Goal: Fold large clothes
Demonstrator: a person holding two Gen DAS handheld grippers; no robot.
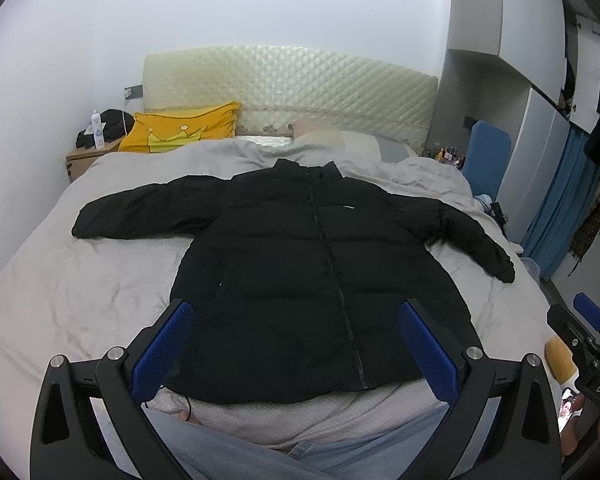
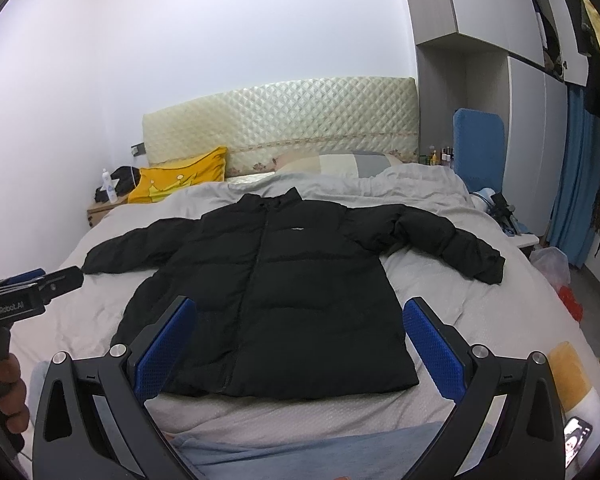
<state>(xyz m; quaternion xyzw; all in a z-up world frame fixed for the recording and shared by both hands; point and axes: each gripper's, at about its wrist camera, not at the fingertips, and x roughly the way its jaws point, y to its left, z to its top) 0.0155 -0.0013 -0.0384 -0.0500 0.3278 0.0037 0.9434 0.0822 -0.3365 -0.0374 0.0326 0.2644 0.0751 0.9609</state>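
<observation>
Right, both of my claws hang over the foot of the bed (image 1: 52, 292): left claw (image 1: 296, 344) with its blue pads (image 1: 168, 348) spread wide, gripping nothing, and right claw (image 2: 300, 344) spread just the same, gripping nothing. Between the fingers lies the black puffer jacket (image 2: 284, 292), flat on the grey bedding, front side up, zip closed down the middle, hem nearest me. It looks quilted in fat horizontal bands, with a small white logo (image 2: 296, 229) on the chest. Both sleeves stretch out sideways, collar pointing away. Beyond that, a yellow pillow (image 1: 184, 128) leans on the cream quilted headboard (image 2: 280, 120).
</observation>
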